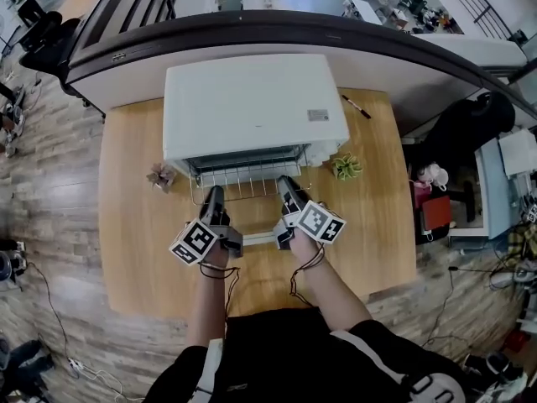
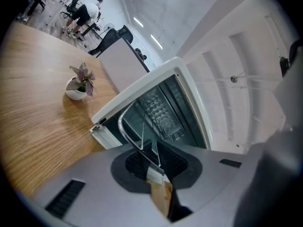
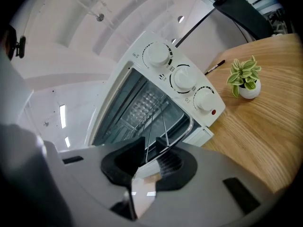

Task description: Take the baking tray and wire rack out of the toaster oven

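A white toaster oven [image 1: 252,103] stands on the wooden table [image 1: 126,242] with its door folded down toward me. The wire rack [image 1: 245,185] sticks partway out of the opening. My left gripper [image 1: 215,200] is shut on the left part of the rack's front bar, and my right gripper [image 1: 288,191] is shut on the right part. In the left gripper view the rack's bar [image 2: 130,136] runs into the left gripper [image 2: 154,159]. In the right gripper view the rack's wires [image 3: 163,119] run between the pads of the right gripper [image 3: 150,156]. I cannot make out a baking tray inside.
The door's handle [image 1: 258,239] lies between my two hands. A small potted plant [image 1: 160,175] stands left of the oven and another plant [image 1: 346,167] to its right. A pen [image 1: 356,107] lies at the table's far right. A curved partition wall [image 1: 277,32] rises behind the table.
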A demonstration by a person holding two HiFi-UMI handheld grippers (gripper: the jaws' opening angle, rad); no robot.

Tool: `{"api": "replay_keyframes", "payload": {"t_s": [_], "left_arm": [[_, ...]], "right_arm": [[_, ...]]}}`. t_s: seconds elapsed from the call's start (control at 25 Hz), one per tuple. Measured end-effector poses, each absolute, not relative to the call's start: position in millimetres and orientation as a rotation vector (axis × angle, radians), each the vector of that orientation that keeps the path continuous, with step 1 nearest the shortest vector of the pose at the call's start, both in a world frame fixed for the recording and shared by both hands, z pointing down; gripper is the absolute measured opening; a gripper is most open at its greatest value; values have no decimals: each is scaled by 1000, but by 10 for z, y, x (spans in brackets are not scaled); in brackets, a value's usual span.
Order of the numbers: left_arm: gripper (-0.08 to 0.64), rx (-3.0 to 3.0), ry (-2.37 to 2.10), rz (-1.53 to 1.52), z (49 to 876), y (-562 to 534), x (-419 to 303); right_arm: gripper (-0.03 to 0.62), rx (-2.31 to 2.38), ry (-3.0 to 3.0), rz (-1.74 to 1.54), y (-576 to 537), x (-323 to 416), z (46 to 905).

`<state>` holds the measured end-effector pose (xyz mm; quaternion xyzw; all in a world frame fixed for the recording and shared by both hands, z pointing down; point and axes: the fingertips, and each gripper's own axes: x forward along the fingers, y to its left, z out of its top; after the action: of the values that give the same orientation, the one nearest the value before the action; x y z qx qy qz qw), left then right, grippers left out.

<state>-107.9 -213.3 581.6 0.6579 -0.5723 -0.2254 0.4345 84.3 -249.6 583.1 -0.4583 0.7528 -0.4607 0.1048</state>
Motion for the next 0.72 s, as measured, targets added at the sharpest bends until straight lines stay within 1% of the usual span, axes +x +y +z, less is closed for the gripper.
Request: {"api": "replay_keyframes", "payload": {"t_s": [0.48, 0.72], "left_arm": [[48, 1655, -1444, -488, 5938, -1718, -993], [48, 1695, -1447, -505, 5792, -1607, -932]], "right_arm": [[76, -1346, 2238, -1388, -2108, 943, 5942], [72, -1318, 2250, -1371, -1980, 968, 5866]]}}
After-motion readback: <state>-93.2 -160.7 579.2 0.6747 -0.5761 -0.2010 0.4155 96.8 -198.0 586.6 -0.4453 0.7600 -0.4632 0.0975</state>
